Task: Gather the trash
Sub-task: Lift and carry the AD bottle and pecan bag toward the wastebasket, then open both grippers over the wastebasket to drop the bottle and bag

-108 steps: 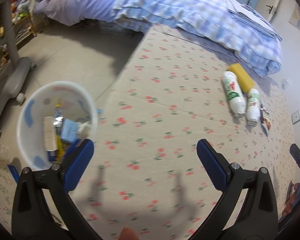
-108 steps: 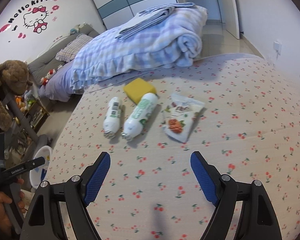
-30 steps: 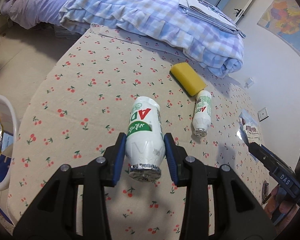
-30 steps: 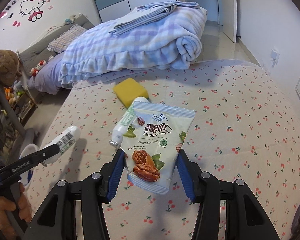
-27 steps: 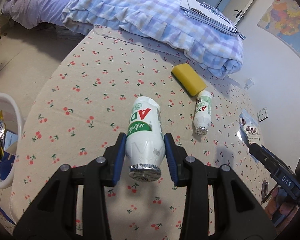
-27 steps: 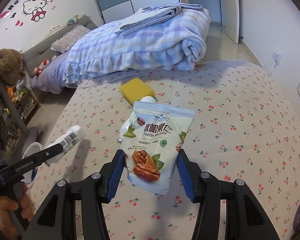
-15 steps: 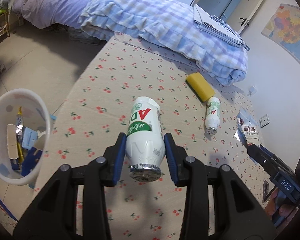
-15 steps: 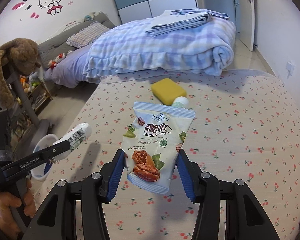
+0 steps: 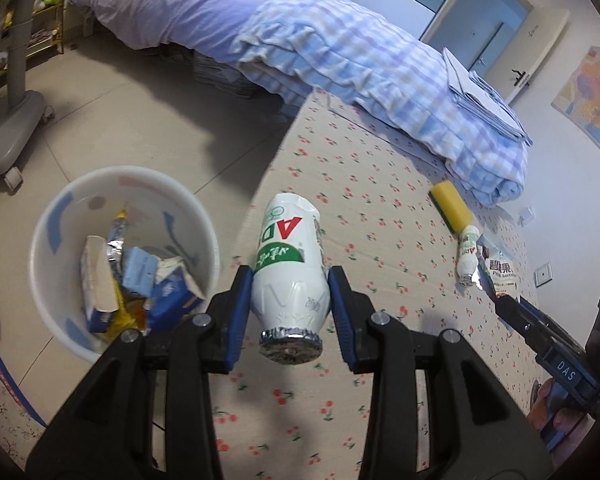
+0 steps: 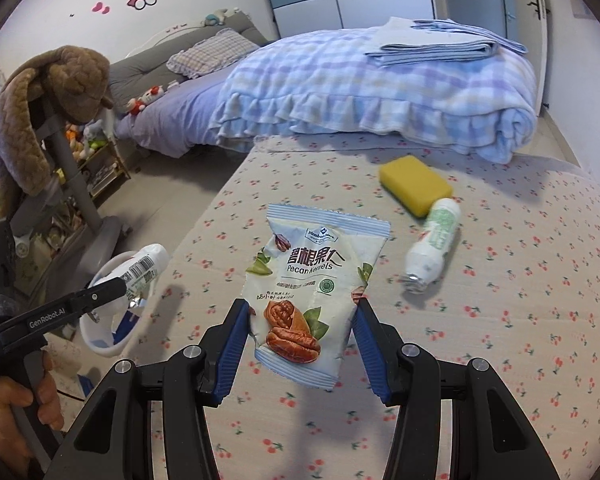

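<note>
Left tool (image 9: 288, 300) is pinching a white AD bottle (image 9: 290, 256) by its lower body, foil-capped mouth toward the camera and long axis running straight out along the fingers. Down and to the left of that tool stands the white bin (image 9: 52, 216) on the floor, just beside the edge of the cherry-print table (image 9: 380, 240) and already part full of cartons and wrappers. The bottle hangs over the table's edge, not yet over the bin's mouth, so the coming move looks to turn on carrying it leftward and past the rim before letting go. Of the two, the left tool is clearly nearer the bin.

Right tool (image 10: 300, 332) is closed on a pecan packet (image 10: 312, 280), held upright by its lower edges above the table. Ahead and to its right lie a yellow sponge (image 10: 416, 184) and a second bottle (image 10: 432, 244), touching end to side, not yet collected.
</note>
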The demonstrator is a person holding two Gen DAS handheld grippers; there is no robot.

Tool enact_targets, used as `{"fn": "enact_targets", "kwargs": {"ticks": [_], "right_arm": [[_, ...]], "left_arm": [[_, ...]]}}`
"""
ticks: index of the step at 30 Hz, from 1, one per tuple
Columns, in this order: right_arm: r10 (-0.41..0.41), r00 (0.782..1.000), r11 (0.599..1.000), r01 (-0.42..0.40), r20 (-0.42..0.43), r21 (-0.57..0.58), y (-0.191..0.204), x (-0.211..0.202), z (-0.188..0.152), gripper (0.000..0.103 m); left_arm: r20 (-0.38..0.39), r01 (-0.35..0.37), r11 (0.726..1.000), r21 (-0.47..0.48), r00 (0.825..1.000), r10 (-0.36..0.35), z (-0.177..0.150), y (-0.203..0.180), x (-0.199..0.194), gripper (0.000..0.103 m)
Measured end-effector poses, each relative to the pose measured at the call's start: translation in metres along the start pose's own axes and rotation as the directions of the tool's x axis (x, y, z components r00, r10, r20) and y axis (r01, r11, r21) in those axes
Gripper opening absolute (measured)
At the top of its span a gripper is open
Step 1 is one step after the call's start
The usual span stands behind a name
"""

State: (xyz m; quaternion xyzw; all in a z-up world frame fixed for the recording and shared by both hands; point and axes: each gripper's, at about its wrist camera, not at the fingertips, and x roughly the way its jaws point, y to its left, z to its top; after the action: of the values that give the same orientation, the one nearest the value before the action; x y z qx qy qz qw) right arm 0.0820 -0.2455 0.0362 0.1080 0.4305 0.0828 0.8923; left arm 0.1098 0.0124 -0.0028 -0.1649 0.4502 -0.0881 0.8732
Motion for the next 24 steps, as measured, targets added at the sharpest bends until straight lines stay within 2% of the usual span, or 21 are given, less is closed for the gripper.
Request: {"fn": "enact_targets", "kwargs": {"ticks": [19,21,22,23,24], "right_arm": [[0.127,0.991,0.984,-0.131,-0.04,-0.121,0.096,0.041,0.004,0.054],[0.143,0.988,0.98,-0.148,-0.05,-0.131,0.105,0.047,0.004,0.054],[0.151,0.987,0.978,-0.157,-0.054,-0.134,0.109,0.049,0.004,0.054],[0.16,0.985,0.976,-0.167,-0.057,-0.137,0.112,0.052,0.004,0.054],[0.167,0.984,0.975,-0.174,-0.06,-0.14,0.116,0.054,0.005,0.054]], "left_arm": [[0.037,-0.097,0.981,-0.168,0.994,0.104,0.006,0.099,-0.026,0.04],[0.04,-0.133,0.975,-0.18,0.989,0.142,0.008,0.106,-0.027,0.041],[0.031,-0.159,0.971,-0.179,0.986,0.167,0.01,0.108,-0.026,0.046],[0.003,-0.197,0.965,-0.173,0.98,0.2,0.012,0.11,-0.023,0.064],[-0.004,-0.218,0.959,-0.18,0.975,0.221,0.012,0.113,-0.023,0.073]]}}
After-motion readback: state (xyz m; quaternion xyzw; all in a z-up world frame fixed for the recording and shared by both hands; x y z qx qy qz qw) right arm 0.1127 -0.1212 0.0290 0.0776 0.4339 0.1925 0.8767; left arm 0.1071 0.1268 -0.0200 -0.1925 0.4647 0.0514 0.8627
